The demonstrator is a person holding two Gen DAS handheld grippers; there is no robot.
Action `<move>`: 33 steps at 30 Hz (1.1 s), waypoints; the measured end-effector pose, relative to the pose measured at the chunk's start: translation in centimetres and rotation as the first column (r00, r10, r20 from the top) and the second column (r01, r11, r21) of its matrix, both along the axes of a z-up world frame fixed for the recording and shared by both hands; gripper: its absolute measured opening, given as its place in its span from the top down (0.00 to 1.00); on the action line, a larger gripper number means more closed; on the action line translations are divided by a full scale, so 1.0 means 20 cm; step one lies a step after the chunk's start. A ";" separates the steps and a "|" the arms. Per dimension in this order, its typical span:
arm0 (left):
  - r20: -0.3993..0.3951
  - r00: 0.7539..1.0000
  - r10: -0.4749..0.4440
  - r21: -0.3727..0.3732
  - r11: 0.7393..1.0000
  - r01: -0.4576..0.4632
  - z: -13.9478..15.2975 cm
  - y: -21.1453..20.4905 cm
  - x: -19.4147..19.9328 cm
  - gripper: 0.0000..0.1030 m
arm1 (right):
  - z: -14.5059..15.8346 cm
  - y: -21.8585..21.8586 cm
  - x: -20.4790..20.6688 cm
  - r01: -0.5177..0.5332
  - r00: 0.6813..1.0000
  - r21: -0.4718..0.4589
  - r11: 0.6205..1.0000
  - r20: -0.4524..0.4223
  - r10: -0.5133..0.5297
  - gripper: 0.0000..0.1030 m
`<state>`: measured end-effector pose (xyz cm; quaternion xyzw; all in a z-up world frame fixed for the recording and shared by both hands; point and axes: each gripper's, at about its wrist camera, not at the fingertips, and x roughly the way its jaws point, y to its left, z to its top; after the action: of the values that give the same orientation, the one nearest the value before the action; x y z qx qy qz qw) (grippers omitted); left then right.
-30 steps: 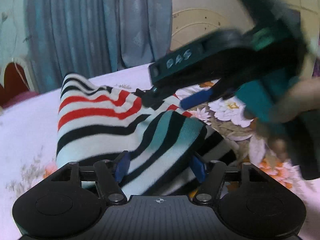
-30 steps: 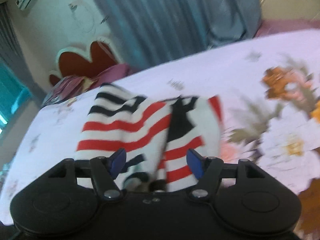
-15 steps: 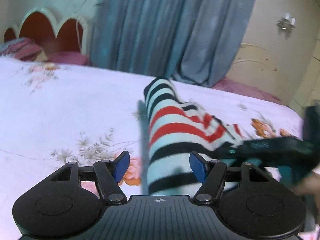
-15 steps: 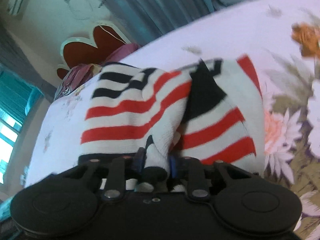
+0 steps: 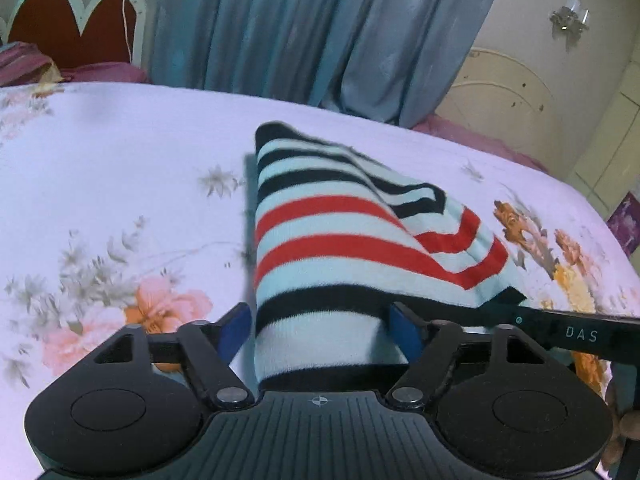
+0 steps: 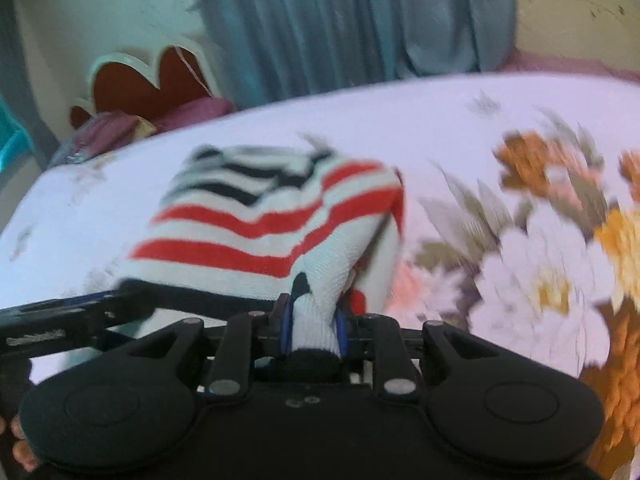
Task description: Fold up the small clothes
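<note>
A small striped garment (image 5: 320,240), white with red and black bands, lies part folded on the bed (image 5: 120,152), whose pale sheet carries a flower print. One layer is turned over another, so the stripes meet at an angle along a diagonal fold.

The right gripper (image 6: 311,330) has its 2 blue-padded fingers (image 6: 285,330) pinched tight on a bunched white corner of the garment, which stands up between them like a small peak. From that view the rest of the cloth spreads away to the left and back across the bed.

The left gripper (image 5: 318,330) sits at the near end of the garment with its fingers (image 5: 236,330) spread wide. The jaws have just been opening; the cloth runs between them, but the pads stand clear of it on the left side and only close beside it on the right. The black body of the right gripper reaches in from the right edge of that view, under the garment's black hem.

Behind the bed hang blue-grey curtains (image 5: 300,28), with a scalloped red headboard (image 5: 72,28) off to the left.
</note>
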<state>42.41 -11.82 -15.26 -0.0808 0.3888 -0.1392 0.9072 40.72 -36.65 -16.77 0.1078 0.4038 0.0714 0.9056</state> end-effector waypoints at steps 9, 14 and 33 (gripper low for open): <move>-0.006 1.000 0.003 -0.012 1.000 -0.003 0.03 0.11 -0.01 0.26 | 0.08 -0.06 -0.21 0.021 1.000 0.075 0.997 -0.012 -0.021 0.59; -0.015 1.000 0.009 -0.032 0.999 -0.009 -0.02 0.12 -0.03 0.26 | 0.02 -0.06 -0.30 0.044 0.998 0.084 0.996 -0.039 -0.041 0.68; -0.028 1.000 0.007 0.017 1.000 -0.007 0.01 0.09 -0.02 0.26 | 0.06 -0.10 -0.37 0.086 0.996 0.047 0.995 -0.028 -0.084 0.53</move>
<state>41.96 -10.09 -15.09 -0.0763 0.4024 -0.1316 0.9027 33.28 -38.65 -15.50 0.1477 0.4089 0.0412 0.8996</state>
